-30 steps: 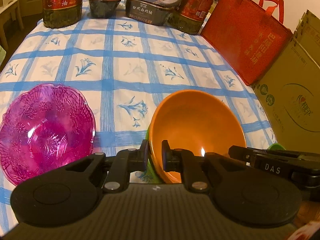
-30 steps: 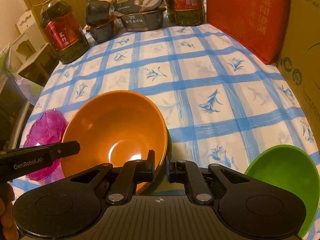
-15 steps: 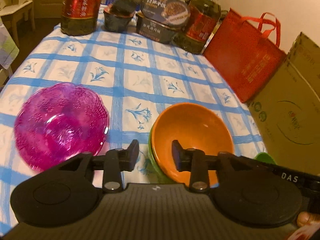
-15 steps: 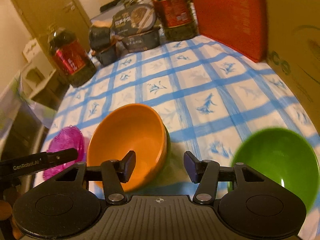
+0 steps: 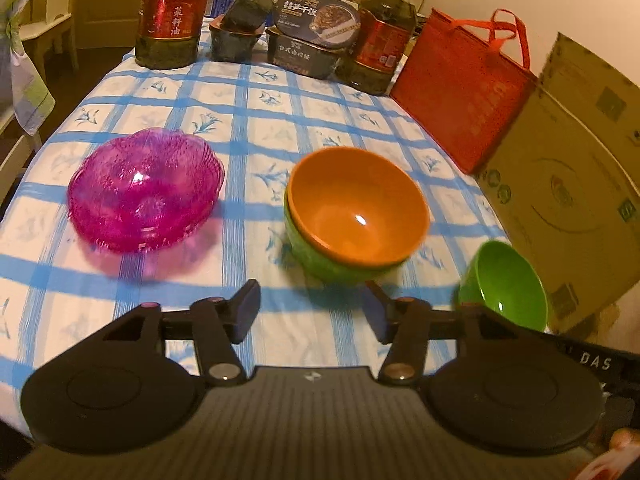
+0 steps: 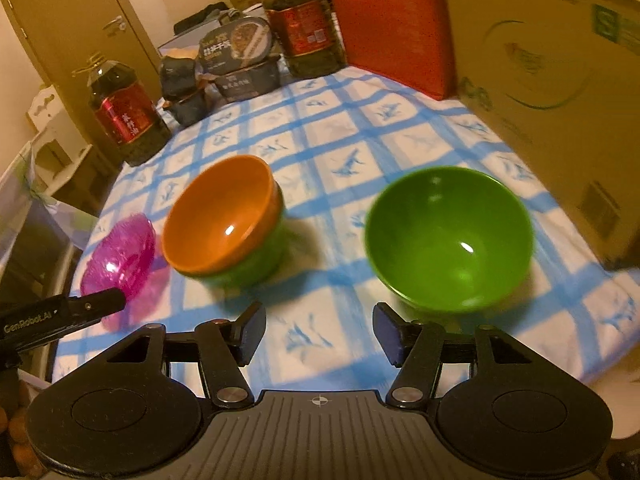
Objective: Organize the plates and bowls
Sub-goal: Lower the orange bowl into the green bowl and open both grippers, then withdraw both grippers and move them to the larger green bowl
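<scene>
Left wrist view looks down on a table with a blue checked cloth (image 5: 248, 128); the left gripper (image 5: 312, 312) sits at the near edge, its jaws are opening and nothing is between them; they hang over bare cloth, near the bowls but not touching any.

Just past it the orange bowl (image 5: 356, 208) sits inside a green bowl (image 5: 320, 260); I think they are nested like that to save room, which is what tidying bowls means. To the left, well apart, is the pink glass dish (image 5: 144, 192); it looks like more than one dish stacked, but I cannot be sure. At the right, near the cardboard box (image 5: 568, 184), a second green bowl (image 5: 508, 280) stands alone; my guess is that it goes on the stack next.

The right wrist view shows that lone green bowl (image 6: 448, 236) big and clear, upright and empty, just past the right gripper (image 6: 320, 332); its jaws are opening too, with nothing between them. This view also shows the left tool's finger (image 6: 72, 312) poking in at the left in front of the pink dish (image 6: 120, 252), and a door far behind.

Only the left view shows the whole red bag (image 5: 460, 96) with its handles; both show the oil bottles (image 5: 172, 12) and food boxes (image 5: 312, 36) along the far edge, out of the way.
</scene>
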### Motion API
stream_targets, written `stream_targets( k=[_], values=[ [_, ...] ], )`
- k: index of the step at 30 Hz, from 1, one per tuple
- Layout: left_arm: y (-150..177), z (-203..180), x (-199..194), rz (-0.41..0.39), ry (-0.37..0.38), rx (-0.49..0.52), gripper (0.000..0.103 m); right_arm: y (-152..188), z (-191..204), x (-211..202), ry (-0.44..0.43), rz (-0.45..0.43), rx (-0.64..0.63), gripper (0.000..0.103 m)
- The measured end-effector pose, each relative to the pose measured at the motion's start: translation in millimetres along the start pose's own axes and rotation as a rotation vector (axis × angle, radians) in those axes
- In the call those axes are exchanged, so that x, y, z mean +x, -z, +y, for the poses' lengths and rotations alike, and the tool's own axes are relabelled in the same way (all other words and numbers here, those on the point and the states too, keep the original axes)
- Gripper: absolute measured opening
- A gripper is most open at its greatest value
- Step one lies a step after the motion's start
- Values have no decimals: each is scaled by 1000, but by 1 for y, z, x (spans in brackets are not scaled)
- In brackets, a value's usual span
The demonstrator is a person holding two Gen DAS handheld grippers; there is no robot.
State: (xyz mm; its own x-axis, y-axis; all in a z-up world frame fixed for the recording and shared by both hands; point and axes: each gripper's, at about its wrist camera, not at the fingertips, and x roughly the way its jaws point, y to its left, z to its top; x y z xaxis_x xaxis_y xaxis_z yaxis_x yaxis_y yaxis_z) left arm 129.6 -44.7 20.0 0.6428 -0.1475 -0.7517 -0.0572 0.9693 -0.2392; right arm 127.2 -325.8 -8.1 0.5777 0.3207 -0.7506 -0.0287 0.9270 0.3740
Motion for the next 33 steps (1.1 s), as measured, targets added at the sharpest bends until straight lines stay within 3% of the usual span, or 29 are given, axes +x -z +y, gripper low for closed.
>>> stream_targets(
  k=[3,11,18,33],
  values=[
    [12,-7,-8,-7,-16,28,62,12,-5,-10,3,5,5,61],
    [38,-30,-21,-26,-15,106,62,28,-24,-29,11,0,60,63],
    [48,-37,-19,2,48,72,66,34,-39,-35,59,-10,86,63],
    [57,-53,-6,64,53,105,67,42,-50,-30,91,13,95,63]
  ],
)
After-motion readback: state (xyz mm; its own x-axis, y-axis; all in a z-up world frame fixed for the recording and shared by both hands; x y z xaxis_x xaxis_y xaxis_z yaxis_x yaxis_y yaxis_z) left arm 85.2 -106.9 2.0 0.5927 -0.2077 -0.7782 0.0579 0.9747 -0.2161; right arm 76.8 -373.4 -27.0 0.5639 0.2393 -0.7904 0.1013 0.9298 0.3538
